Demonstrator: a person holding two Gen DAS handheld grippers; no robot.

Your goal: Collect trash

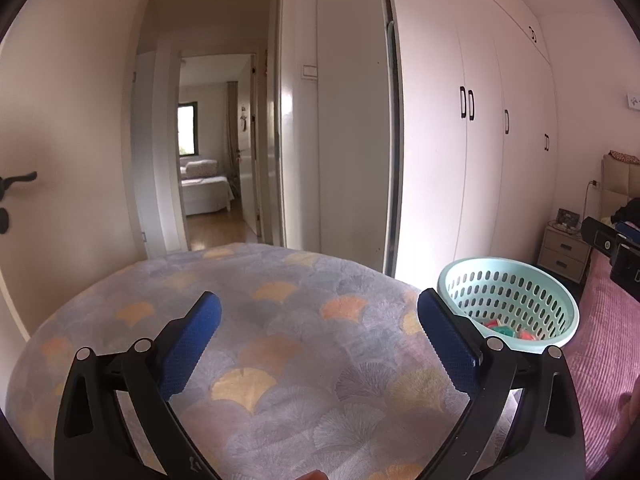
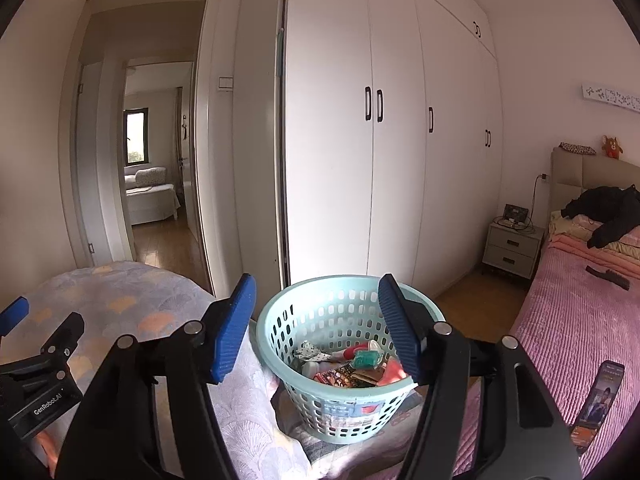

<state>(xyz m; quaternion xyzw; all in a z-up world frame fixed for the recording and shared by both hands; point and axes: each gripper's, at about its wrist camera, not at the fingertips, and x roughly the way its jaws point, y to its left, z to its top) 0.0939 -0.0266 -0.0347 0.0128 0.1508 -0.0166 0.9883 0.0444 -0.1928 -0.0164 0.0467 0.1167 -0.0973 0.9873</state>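
Observation:
A mint-green perforated basket (image 2: 340, 400) sits at the edge of a padded surface with a fan-pattern cover (image 1: 280, 340). It holds several pieces of trash (image 2: 352, 364): wrappers, a small green bottle, red packets. My right gripper (image 2: 316, 320) is open and empty, held just above and in front of the basket. My left gripper (image 1: 320, 320) is open and empty over the patterned cover, with the basket (image 1: 516, 300) at its right. The left gripper also shows at the left edge of the right wrist view (image 2: 16, 316).
A bed with a pink cover (image 2: 572, 328) lies to the right, with a phone (image 2: 600, 400) and a dark remote (image 2: 608, 276) on it. White wardrobes (image 2: 380, 160) stand behind. A bedside cabinet (image 2: 512, 248) is at the back right. An open doorway (image 1: 216, 140) leads to another room.

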